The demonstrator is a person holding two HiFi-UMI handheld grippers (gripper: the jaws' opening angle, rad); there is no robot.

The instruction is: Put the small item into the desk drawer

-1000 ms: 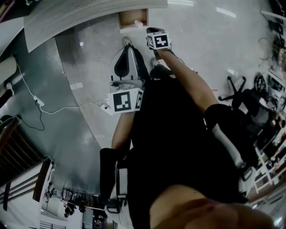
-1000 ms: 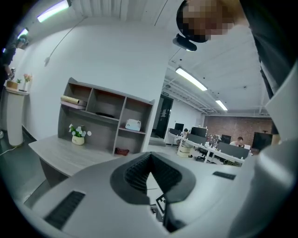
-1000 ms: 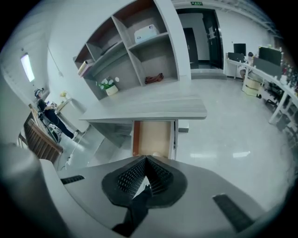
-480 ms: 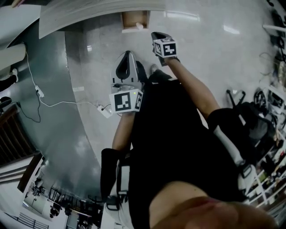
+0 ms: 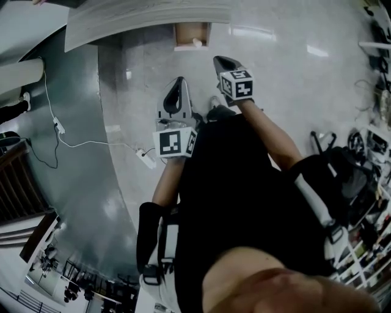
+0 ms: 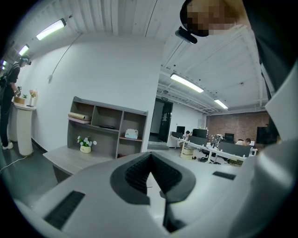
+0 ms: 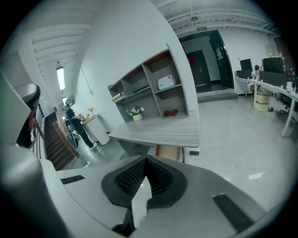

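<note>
Hovering near the open drawer [image 5: 186,33], small item [image 5: 197,43] inside, left gripper [image 5: 179,82] and right gripper [image 5: 219,60] jaws closed

Desk drawer [image 5: 183,32] is open, pulled out from under the desk [image 5: 146,15] edge. Wood-brown inside, pale front panel. It also shows in the right gripper view [image 7: 168,152]. Small item [image 5: 197,43] lies inside against the drawer's front edge, right of middle. Pale, short, too small to identify.
</note>
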